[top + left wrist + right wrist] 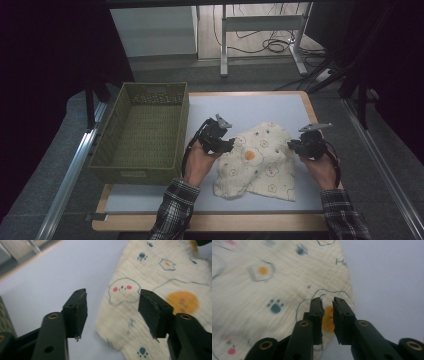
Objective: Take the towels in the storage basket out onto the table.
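A cream cloth (260,160) printed with fried eggs, paw marks and small faces lies crumpled on the pale blue mat (250,107). My left gripper (229,144) hangs over the cloth's left edge. In the left gripper view the cloth (160,280) lies below my left gripper (112,312), whose jaws stand wide apart with nothing between them. My right gripper (292,146) hovers at the cloth's right edge. In the right gripper view my right gripper (327,302) shows a narrow gap between its jaws, and through it an orange spot of the cloth (262,290) beneath; no fabric is pinched.
A green woven basket (137,172) stands on the left of the table, close to the left hand. The wooden table edge (210,222) runs along the front. Desk legs and cables (270,45) lie on the floor beyond the table.
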`<state>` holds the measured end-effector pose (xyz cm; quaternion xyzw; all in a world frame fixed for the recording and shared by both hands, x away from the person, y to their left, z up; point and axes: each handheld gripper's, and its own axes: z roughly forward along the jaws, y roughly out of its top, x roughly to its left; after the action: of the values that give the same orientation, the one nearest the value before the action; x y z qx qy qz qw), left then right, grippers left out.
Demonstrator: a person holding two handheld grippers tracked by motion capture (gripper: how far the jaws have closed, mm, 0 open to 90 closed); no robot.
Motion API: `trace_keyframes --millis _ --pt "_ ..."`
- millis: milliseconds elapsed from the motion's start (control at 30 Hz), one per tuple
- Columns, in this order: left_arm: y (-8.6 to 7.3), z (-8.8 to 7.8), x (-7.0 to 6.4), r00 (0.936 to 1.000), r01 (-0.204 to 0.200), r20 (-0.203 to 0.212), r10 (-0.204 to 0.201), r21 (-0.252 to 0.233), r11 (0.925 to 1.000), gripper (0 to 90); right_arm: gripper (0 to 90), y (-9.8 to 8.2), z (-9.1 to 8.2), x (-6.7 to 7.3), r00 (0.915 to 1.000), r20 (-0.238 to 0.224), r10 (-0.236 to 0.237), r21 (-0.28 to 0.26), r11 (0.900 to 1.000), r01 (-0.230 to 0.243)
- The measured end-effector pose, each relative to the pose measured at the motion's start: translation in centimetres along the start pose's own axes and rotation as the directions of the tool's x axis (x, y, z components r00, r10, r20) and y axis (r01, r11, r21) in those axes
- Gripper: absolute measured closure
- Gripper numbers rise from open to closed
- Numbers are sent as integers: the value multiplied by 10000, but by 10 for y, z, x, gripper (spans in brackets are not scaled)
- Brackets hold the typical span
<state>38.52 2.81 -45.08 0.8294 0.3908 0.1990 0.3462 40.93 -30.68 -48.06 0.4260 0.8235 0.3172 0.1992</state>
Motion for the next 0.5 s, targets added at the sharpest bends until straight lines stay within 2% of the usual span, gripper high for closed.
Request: trace_keyframes --millis 67,200,333,400,467,500 --pt "-6 12 7 9992 404 4 -404 215 9990 406 703 -6 -2 -5 9997 16 244 -117 9996 -244" --pt "-6 30 13 9979 621 -199 -612 490 9969 422 653 -5 -5 -12 9992 316 244 -162 9996 -239" --pt "-7 49 23 9936 1029 -521 -1000 557 9931 452 639 -3 1 -15 9990 321 316 -209 9993 -309" --pt "-10 60 29 9905 1361 -309 -1341 736 9880 451 608 -3 6 -15 9988 192 440 -259 9987 -435" --pt "-14 69 31 9891 1474 -205 -1461 947 9845 432 562 -3 11 -15 9983 -57 577 -394 9975 -578" --pt "-16 73 31 9891 1475 -185 -1464 1041 9836 425 548 -3 14 -15 9982 -29 607 -369 9975 -608"
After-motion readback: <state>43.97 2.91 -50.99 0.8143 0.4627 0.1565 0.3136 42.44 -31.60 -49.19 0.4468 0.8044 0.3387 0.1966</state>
